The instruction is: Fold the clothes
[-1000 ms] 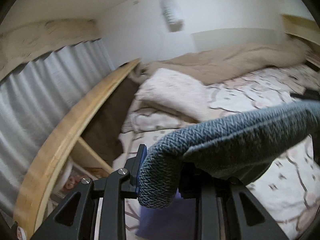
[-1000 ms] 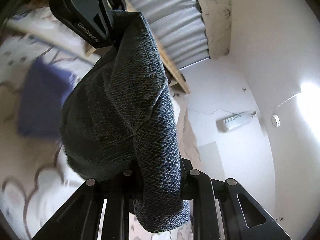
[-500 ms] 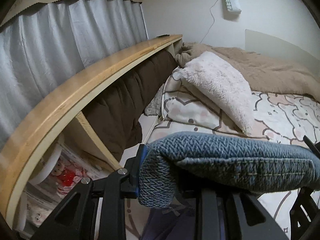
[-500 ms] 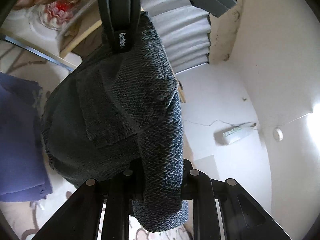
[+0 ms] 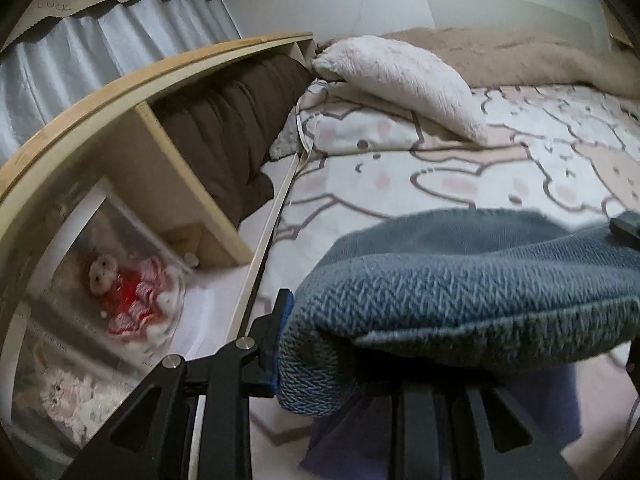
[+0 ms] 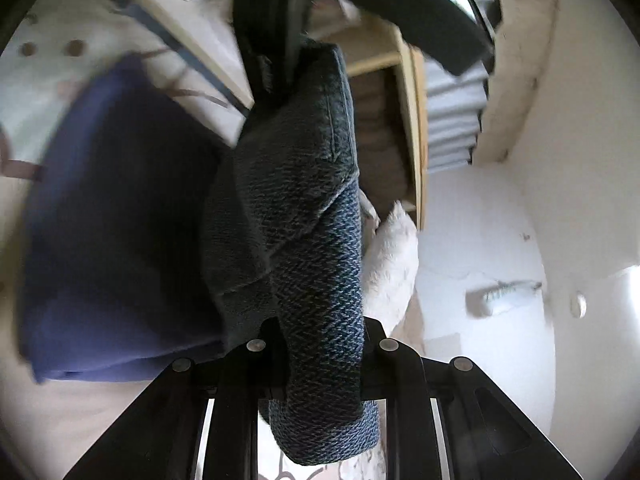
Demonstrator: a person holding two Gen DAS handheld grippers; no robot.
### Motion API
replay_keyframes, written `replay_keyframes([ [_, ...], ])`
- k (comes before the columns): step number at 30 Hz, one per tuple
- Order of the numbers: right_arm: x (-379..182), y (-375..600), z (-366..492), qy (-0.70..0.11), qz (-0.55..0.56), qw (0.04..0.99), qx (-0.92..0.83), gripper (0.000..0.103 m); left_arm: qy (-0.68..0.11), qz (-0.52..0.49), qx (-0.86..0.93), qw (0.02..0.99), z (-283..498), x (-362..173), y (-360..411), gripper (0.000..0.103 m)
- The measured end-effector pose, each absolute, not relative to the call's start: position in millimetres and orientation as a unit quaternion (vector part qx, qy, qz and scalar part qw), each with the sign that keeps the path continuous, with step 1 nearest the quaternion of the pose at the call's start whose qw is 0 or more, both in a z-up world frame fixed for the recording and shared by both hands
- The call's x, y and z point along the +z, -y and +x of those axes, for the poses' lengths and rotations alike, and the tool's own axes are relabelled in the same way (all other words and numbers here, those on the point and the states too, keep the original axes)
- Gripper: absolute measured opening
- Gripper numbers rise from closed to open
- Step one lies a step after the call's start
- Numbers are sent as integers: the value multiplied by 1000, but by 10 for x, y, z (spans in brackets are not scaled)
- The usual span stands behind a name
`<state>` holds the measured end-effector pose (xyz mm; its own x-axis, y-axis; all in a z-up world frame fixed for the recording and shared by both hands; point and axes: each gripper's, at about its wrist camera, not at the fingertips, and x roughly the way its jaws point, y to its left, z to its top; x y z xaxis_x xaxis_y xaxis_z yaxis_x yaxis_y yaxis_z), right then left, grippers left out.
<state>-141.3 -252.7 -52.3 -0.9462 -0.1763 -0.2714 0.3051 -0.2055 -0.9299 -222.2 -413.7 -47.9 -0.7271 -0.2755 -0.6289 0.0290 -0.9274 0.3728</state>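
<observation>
A folded blue herringbone-weave garment [image 5: 460, 300] is stretched between both grippers above the bed. My left gripper [image 5: 320, 360] is shut on one end of it. My right gripper [image 6: 320, 364] is shut on the other end [image 6: 316, 272]. The left gripper's body [image 6: 272, 40] shows at the top of the right wrist view, clamped on the far end. A folded purple garment [image 6: 116, 236] lies flat on the bedsheet below the held one, and its edge shows in the left wrist view [image 5: 540, 412].
The bed has a cartoon-print sheet [image 5: 440, 168], a white fluffy pillow [image 5: 400, 76] and a tan blanket [image 5: 520, 52]. A wooden headboard shelf [image 5: 168, 152] on the left holds a brown cushion [image 5: 232, 128] and dolls [image 5: 128, 292]. Grey curtains [image 5: 100, 40] hang behind.
Both grippers have swung down and toward the shelf side with the blue garment still held. The purple garment now lies larger and closer beneath it.
</observation>
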Motion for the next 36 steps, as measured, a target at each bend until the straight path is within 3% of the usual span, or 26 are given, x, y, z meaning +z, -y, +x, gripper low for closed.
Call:
replay_keyframes([
  [6,-531,2642,-928,-568,99,184,-796,21,262,370,-888,72,-1816,-936,4187,30],
  [12,-1323,2768,-475,-625,107,202,-747,21,346,393,-849,67,-1448,-1552,4246,31],
  [15,-1557,2798,-347,-644,91,195,-734,21,337,379,-858,85,-1402,-1651,4273,32],
  [19,-1469,2744,-316,-618,95,204,-753,22,323,369,-863,124,-1435,-1568,4443,54],
  [20,-1415,2714,-314,-606,102,214,-759,23,321,374,-858,143,-1453,-1538,4546,54],
  [24,-1372,2939,-696,-510,185,275,-794,38,249,405,-855,207,-1448,-1341,5025,54],
  [26,-1310,3006,-806,-438,227,317,-810,64,203,417,-856,228,-1422,-1232,5234,54],
  [27,-1240,2822,-671,-405,234,336,-817,69,180,419,-860,231,-1388,-1173,5289,54],
  [34,-717,2582,-783,-186,288,415,-843,68,-35,403,-908,107,-1099,-824,4938,54],
  [36,-740,2383,-947,-123,327,405,-845,53,-80,413,-904,70,-1182,-899,4774,54],
])
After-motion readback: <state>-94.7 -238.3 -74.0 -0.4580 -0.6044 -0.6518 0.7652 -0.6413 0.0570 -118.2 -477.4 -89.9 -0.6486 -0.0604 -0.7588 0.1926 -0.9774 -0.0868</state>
